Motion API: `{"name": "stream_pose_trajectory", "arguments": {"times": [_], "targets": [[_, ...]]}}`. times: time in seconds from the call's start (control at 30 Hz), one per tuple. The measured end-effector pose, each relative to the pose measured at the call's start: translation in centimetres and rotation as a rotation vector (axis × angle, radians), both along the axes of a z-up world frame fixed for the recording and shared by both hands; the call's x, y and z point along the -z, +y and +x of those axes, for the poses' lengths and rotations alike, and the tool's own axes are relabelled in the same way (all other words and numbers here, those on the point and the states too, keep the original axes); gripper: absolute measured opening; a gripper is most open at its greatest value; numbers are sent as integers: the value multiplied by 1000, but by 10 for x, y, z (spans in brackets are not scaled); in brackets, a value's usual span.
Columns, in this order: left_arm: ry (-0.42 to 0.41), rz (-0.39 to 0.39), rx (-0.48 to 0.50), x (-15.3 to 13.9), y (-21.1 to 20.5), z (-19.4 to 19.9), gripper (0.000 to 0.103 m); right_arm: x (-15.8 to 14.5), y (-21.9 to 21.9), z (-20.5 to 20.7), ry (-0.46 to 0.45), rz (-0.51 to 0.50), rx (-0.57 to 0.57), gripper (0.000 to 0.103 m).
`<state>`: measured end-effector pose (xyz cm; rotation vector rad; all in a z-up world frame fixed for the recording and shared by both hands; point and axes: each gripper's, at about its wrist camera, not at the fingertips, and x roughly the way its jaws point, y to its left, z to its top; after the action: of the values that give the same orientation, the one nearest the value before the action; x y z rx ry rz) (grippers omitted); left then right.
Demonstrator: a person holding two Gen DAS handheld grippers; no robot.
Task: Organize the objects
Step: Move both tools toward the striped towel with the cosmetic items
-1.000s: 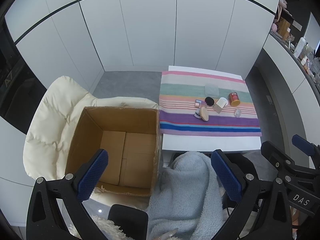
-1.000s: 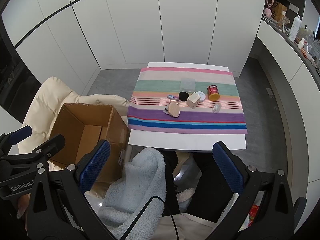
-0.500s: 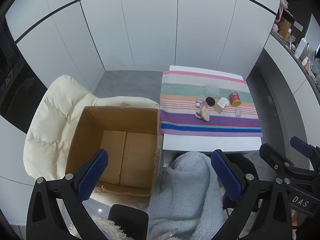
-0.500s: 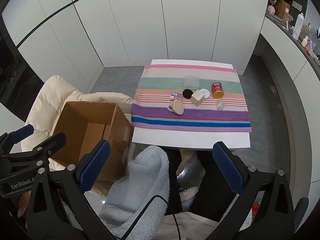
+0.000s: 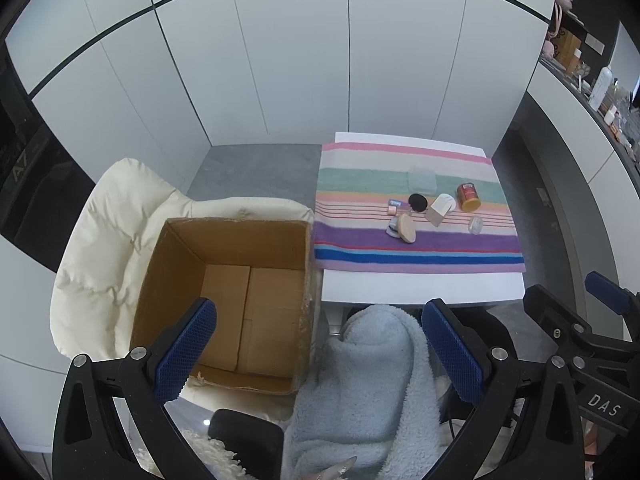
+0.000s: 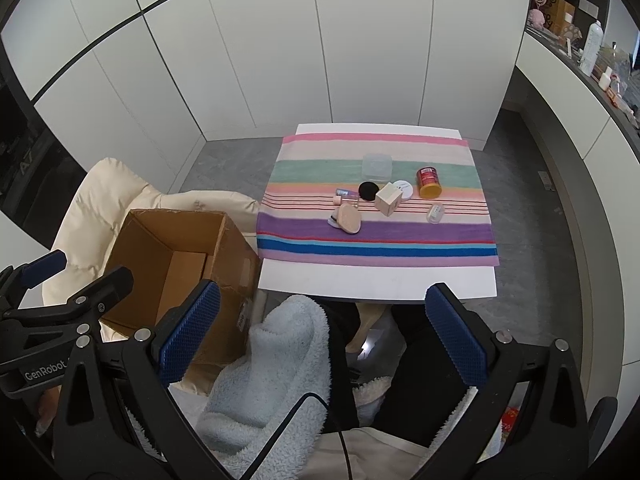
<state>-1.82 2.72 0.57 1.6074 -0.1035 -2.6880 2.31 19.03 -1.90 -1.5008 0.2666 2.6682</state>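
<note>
Several small objects lie on a striped cloth (image 6: 376,240) on a white table (image 6: 376,280): a red can (image 6: 429,182), a beige cube box (image 6: 388,200), a black round puff (image 6: 368,191), a beige sponge (image 6: 348,219), a clear square container (image 6: 376,167) and a small clear bottle (image 6: 435,213). An open empty cardboard box (image 5: 236,292) sits on a cream chair (image 5: 104,240) left of the table. My left gripper (image 5: 318,354) is open, held high above the box and my lap. My right gripper (image 6: 322,346) is open and empty, short of the table's near edge.
A light blue fleece blanket (image 5: 372,384) lies over the lap below both grippers. White cupboard doors stand behind the table. A dark counter (image 6: 592,68) with bottles runs along the right. Grey floor (image 5: 256,168) surrounds the table.
The right wrist view has shifted a little, so the table sits slightly more to the right and lower. The left view is almost unchanged. Both grippers stay open.
</note>
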Motion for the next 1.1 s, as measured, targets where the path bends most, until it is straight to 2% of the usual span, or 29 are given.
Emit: {"name": "stream_pose_trajectory", "arguments": {"times": [0.27,0.67,0.7,0.83,0.9,1.0,1.1], "targets": [[18,-1,36,-4,48,-5,103,-2,38,7,13,-23,49,103],[-23,6,116,12,146,-25,103,5,144,30,13,-42,192,103],[-25,10,128,14,154,-26,103,6,154,32,13,-44,209,103],[-3,145,149,19,177,-34,103,10,185,39,24,-35,246,103],[5,161,141,26,185,-39,103,11,198,42,38,-22,251,103],[-27,161,169,41,197,-47,103,10,209,46,60,20,258,103],[-44,126,195,52,206,-53,103,11,216,43,71,67,260,103]]}}
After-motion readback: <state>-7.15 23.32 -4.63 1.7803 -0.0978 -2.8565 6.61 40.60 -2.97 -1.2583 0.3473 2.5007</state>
